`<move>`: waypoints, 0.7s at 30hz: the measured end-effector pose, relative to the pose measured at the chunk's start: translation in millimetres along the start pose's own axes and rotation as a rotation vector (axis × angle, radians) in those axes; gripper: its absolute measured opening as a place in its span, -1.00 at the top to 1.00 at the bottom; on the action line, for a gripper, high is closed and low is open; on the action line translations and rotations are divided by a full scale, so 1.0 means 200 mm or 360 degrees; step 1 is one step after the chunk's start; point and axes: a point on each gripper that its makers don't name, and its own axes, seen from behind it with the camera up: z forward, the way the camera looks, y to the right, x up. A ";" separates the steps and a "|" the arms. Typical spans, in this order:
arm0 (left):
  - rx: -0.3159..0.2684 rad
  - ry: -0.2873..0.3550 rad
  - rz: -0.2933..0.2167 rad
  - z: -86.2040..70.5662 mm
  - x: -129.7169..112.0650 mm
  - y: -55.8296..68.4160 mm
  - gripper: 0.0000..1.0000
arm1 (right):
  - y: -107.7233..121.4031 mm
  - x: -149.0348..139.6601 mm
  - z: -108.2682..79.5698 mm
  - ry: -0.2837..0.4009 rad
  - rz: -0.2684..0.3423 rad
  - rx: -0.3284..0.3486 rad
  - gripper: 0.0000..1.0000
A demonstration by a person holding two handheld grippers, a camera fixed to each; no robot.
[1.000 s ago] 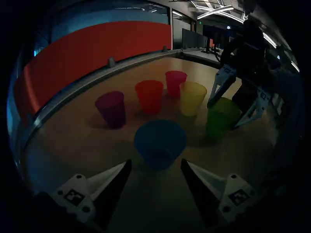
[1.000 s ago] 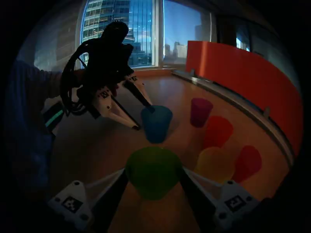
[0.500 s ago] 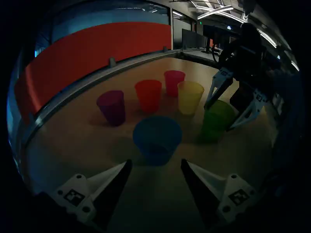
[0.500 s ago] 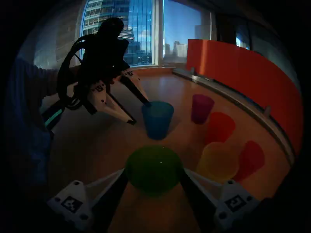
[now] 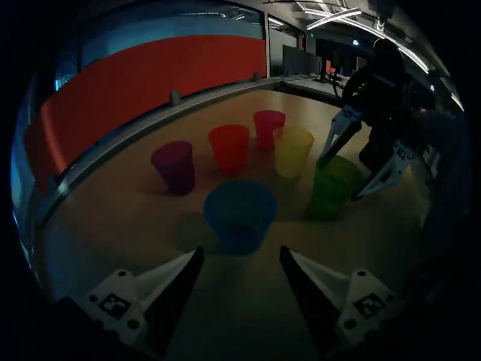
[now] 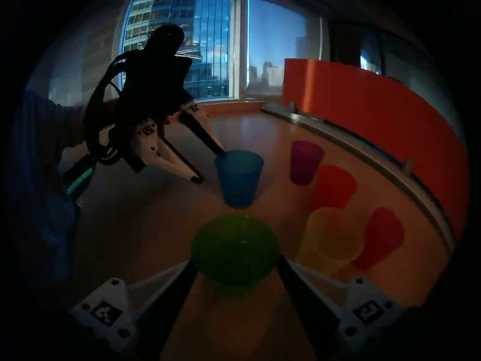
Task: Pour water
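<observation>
Retreated slightly from blue cup (image 5: 240,215) standing upright on table (image 5: 120,228) ahead of spread left claw (image 5: 240,249); straddled green cup (image 6: 234,246) with spread right claw (image 6: 235,260), just beside yellow cup (image 6: 332,237).

Near cup (image 5: 240,210) just fwd of left claw (image 5: 240,249), cup row (image 5: 229,147) behind.

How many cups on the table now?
6. Blue cup before the left tool; green cup at the right tool; purple cup, orange cup, pink cup, yellow cup behind them.
</observation>
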 end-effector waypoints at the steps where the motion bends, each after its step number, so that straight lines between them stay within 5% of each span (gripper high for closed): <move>1: 0.0006 0.0001 -0.0004 -0.01 0.00 0.00 -0.88 | 0.00 -0.01 -0.01 0.0001 0.0005 -0.0004 -1.00; 21: 0.0180 0.0123 -0.0141 -0.22 -0.03 -0.01 -0.88 | 0.11 -0.11 -0.37 0.0106 0.0146 -0.0268 -1.00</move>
